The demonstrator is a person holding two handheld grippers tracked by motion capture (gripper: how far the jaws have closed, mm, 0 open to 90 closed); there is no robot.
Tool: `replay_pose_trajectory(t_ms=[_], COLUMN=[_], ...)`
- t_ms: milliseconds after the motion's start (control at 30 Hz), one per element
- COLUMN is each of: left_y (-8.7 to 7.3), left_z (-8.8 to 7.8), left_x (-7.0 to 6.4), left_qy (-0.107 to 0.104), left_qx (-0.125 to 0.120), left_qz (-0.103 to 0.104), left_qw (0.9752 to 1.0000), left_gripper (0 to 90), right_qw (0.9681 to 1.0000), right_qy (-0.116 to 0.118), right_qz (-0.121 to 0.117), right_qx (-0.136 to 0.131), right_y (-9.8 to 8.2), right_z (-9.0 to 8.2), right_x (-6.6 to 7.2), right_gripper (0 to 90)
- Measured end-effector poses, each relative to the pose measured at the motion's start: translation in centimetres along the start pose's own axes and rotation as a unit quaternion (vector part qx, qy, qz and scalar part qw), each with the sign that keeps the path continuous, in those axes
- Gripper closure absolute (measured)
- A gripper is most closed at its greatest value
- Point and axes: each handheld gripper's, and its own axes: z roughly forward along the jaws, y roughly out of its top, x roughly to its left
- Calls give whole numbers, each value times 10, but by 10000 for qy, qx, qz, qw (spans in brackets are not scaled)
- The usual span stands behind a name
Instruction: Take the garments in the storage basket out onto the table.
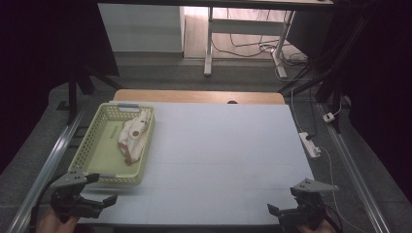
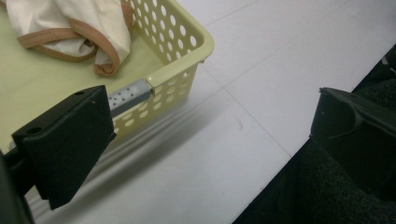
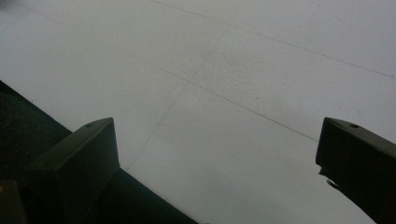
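A pale yellow-green perforated basket (image 1: 94, 145) sits on the left of the white table top (image 1: 218, 160); its near corner shows as the basket (image 2: 187, 60) in the left gripper view. Inside lies a crumpled cream cloth with tan edging (image 1: 133, 136), seen close as the cloth (image 2: 74, 25). My left gripper (image 1: 99, 191) hovers at the table's near left corner just in front of the basket, jaws wide apart and empty (image 2: 210, 140). My right gripper (image 1: 277, 209) is at the near right edge, open over bare table (image 3: 215, 158).
A white power strip (image 1: 311, 144) and cables lie on the floor right of the table. A wooden strip (image 1: 194, 96) runs along the table's far edge. Metal rails (image 1: 53, 155) flank both sides. A desk frame (image 1: 209, 43) stands beyond.
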Motion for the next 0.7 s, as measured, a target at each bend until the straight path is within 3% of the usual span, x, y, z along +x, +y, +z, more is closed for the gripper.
replay_pose_trajectory(t_ms=[433,700], left_y=[10,18], left_z=[6,14], left_x=[8,14], left_qy=[-75,-41], left_qx=[-49,-8], left_qz=[-64,43], left_qw=[9999,10000], left_gripper=[0,0], right_qw=[10000,10000], right_qy=[2,-5], right_qz=[-2,-18], right_qx=[31,43], right_y=[0,0], right_z=[0,1], right_x=[0,1], right_gripper=[0,0])
